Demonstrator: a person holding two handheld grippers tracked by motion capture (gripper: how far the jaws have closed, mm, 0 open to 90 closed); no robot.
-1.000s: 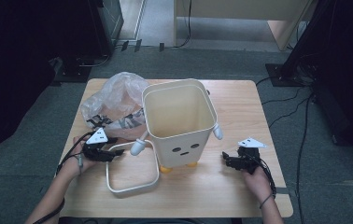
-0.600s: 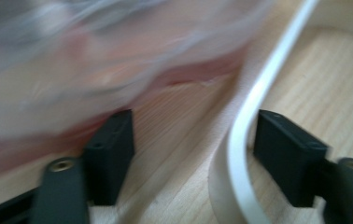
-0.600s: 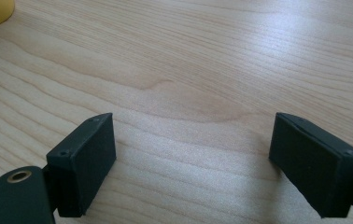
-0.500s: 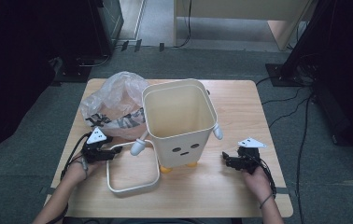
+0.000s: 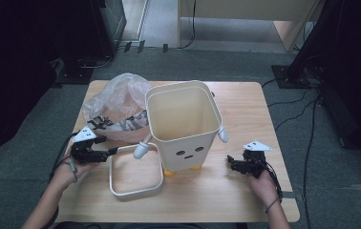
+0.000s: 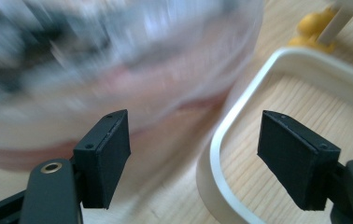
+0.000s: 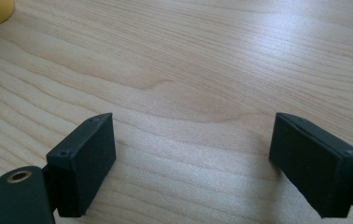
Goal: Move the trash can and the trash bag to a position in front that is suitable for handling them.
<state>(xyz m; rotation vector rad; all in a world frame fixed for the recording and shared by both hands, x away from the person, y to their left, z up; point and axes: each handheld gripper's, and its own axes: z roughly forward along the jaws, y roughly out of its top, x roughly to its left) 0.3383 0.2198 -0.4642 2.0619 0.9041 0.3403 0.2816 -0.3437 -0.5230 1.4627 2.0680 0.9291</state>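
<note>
Two gaping hand-held grippers (image 5: 112,151) (image 5: 229,162) beside bin (image 5: 184,125)

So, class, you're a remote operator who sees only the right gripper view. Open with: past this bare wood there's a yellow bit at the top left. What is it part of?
Observer: It is a yellow foot of a cream bin with a face on its front. The bin stands upright, and its inside looks empty.
Operator: Where is the left tool?
Observer: The left tool is open, at a corner of a white square frame that lies flat beside the bin.
Operator: Anything else on that side?
Observer: A crumpled clear plastic bag lies beyond the left tool, against the bin.
</note>
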